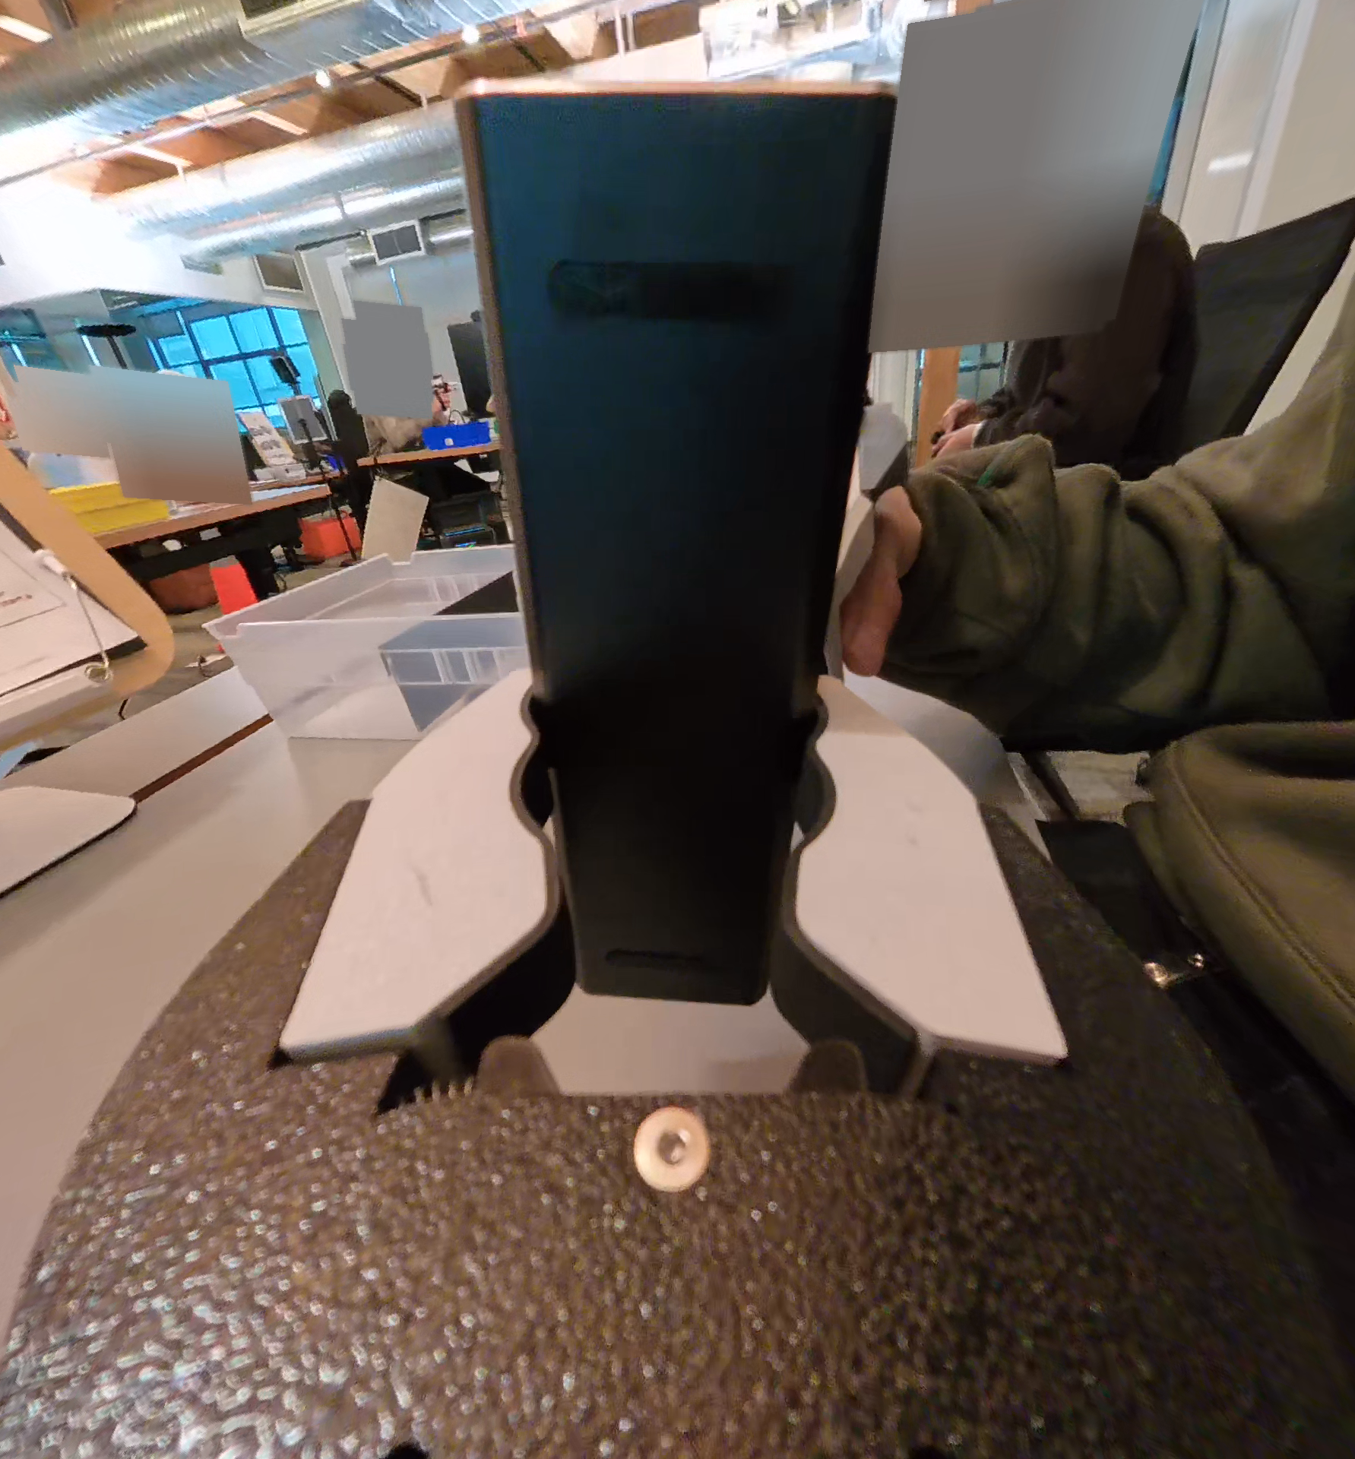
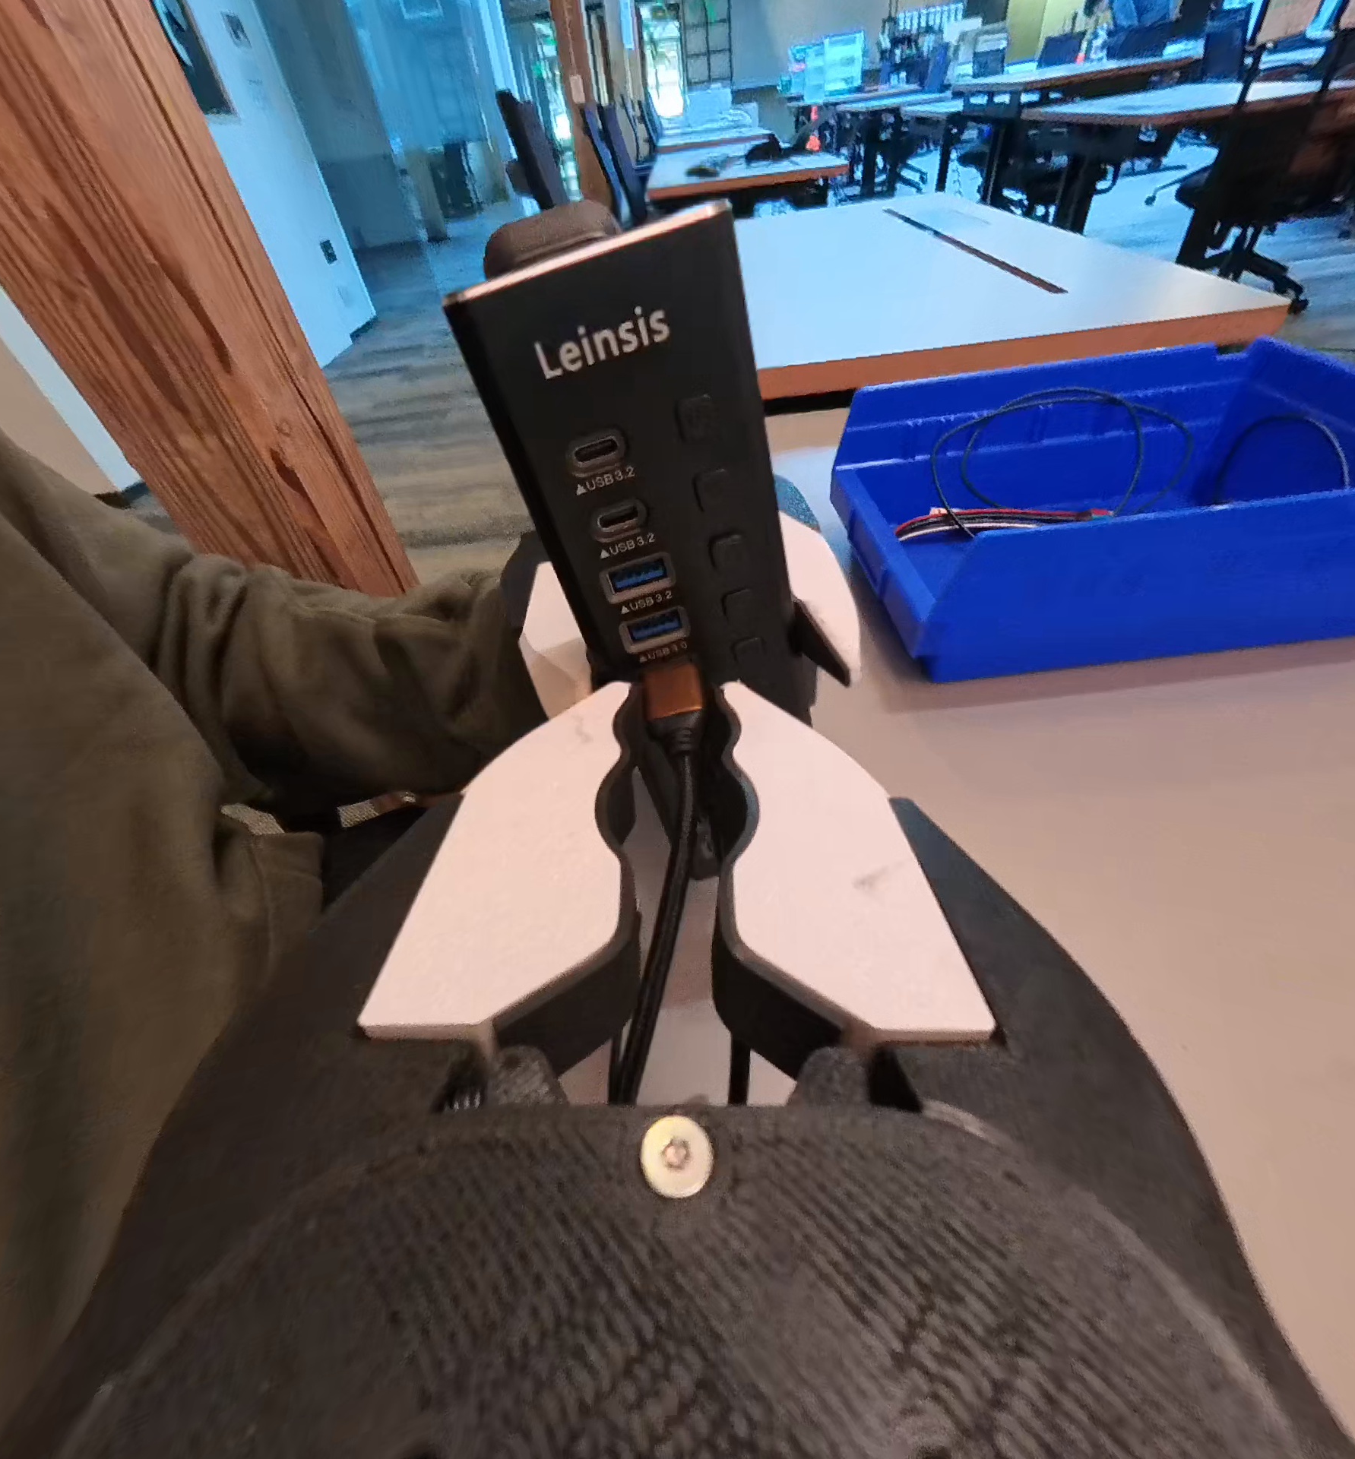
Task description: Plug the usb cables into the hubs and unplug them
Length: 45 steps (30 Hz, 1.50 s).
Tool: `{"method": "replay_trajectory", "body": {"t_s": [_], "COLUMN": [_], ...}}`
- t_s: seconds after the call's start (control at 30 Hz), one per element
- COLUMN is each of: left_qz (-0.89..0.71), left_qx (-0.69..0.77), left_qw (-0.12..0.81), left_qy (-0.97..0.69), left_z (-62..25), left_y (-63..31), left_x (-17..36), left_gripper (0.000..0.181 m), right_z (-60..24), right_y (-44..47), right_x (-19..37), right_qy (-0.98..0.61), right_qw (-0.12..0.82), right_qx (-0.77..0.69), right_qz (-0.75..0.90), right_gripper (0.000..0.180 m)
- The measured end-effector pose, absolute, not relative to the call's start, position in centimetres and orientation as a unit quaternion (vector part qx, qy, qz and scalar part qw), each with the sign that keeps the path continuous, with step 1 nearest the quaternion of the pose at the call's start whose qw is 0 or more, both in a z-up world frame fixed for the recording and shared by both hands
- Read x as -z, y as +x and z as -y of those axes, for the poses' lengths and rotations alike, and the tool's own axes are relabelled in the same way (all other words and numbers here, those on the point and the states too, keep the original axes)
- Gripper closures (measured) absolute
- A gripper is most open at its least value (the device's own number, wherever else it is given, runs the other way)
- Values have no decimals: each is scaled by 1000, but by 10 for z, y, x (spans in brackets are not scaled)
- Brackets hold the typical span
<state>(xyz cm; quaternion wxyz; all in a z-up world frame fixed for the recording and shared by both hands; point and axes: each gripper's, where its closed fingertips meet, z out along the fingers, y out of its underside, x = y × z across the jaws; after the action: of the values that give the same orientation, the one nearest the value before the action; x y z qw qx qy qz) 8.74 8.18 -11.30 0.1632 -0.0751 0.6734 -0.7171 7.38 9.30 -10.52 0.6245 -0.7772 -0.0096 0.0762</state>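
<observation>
My left gripper [image 1: 670, 710] is shut on a black USB hub [image 1: 674, 474] and holds it upright above the table, its plain back towards that camera. In the right wrist view the hub's front [image 2: 626, 379] shows a column of ports with buttons beside them, with the left gripper's fingers [image 2: 828, 584] around its lower part. My right gripper [image 2: 670, 699] is shut on the copper-coloured plug [image 2: 668, 687] of a black USB cable [image 2: 662, 908]. The plug's tip meets the hub just below the lowest visible blue port. I cannot tell how deep it sits.
A blue bin [image 2: 1132, 584] holding thin wires stands on the grey table [image 2: 1132, 868] to the right. A clear plastic bin [image 1: 358, 631] and a paper stand [image 1: 26, 631] are at the left. The person's green sleeves [image 1: 1092, 592] are close by. A wooden post [image 2: 145, 276] stands beyond. The tips of both grippers are at nearly the same place.
</observation>
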Motion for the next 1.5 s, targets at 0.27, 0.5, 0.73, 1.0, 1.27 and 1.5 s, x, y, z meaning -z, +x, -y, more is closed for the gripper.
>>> {"method": "replay_trajectory", "body": {"t_s": [0.27, 0.5, 0.73, 1.0, 1.27, 1.5], "left_qz": [-657, -625, -617, -564, -557, -580], "left_qx": [737, 767, 775, 815, 818, 802], "left_qw": [150, 133, 132, 126, 139, 142], "left_qy": [-61, -62, -42, -48, -32, -3], "left_z": [-79, -76, -69, -89, -92, -84], "left_y": [81, 78, 67, 56, 44, 36], "left_x": [107, 97, 83, 49, 32, 32], "left_gripper": [121, 122, 122, 122, 121, 122], "right_z": [-96, -92, -83, -104, -106, -96], "right_y": [68, 65, 54, 44, 33, 26], "right_x": [101, 94, 81, 47, 32, 33], "right_qy": [-784, -819, -829, -795, -822, -840], "right_qw": [619, 571, 555, 606, 560, 530], "right_qx": [-20, 26, 42, -18, 65, 90], "right_qz": [52, 55, 47, 30, 77, 77], "right_gripper": [163, 162, 162, 162, 161, 162]}}
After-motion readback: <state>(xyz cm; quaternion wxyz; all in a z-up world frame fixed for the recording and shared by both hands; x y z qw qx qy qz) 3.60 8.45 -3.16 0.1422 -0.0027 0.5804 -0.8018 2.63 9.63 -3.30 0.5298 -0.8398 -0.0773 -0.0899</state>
